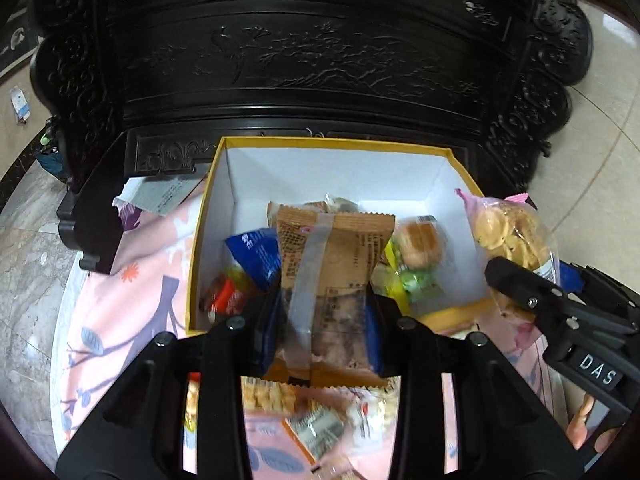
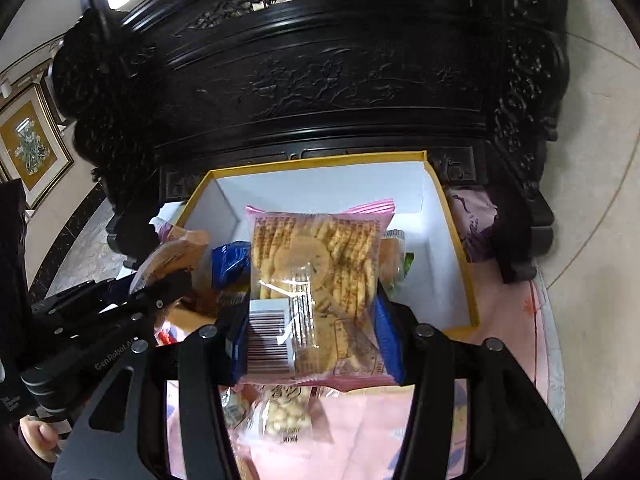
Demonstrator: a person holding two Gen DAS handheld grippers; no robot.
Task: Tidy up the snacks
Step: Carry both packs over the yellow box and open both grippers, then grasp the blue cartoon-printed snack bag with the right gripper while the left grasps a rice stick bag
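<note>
A yellow-rimmed box (image 1: 208, 216) with white inner walls sits on a pink floral cloth and holds several wrapped snacks. My left gripper (image 1: 320, 320) is shut on a brown snack packet (image 1: 332, 256), held over the box's near edge. At the right of the left wrist view my right gripper (image 1: 516, 280) carries a pink-edged clear bag of round crackers (image 1: 508, 232). In the right wrist view my right gripper (image 2: 312, 336) is shut on that cracker bag (image 2: 316, 264), also above the box (image 2: 472, 296). The left gripper (image 2: 164, 292) with the brown packet (image 2: 172, 256) shows at the left.
A dark carved wooden cabinet (image 1: 320, 60) rises right behind the box. More snack packets (image 1: 316, 432) lie on the pink cloth (image 1: 132, 304) under the grippers. A folded paper (image 1: 160, 196) lies left of the box. Tiled floor (image 1: 608, 100) surrounds the cloth.
</note>
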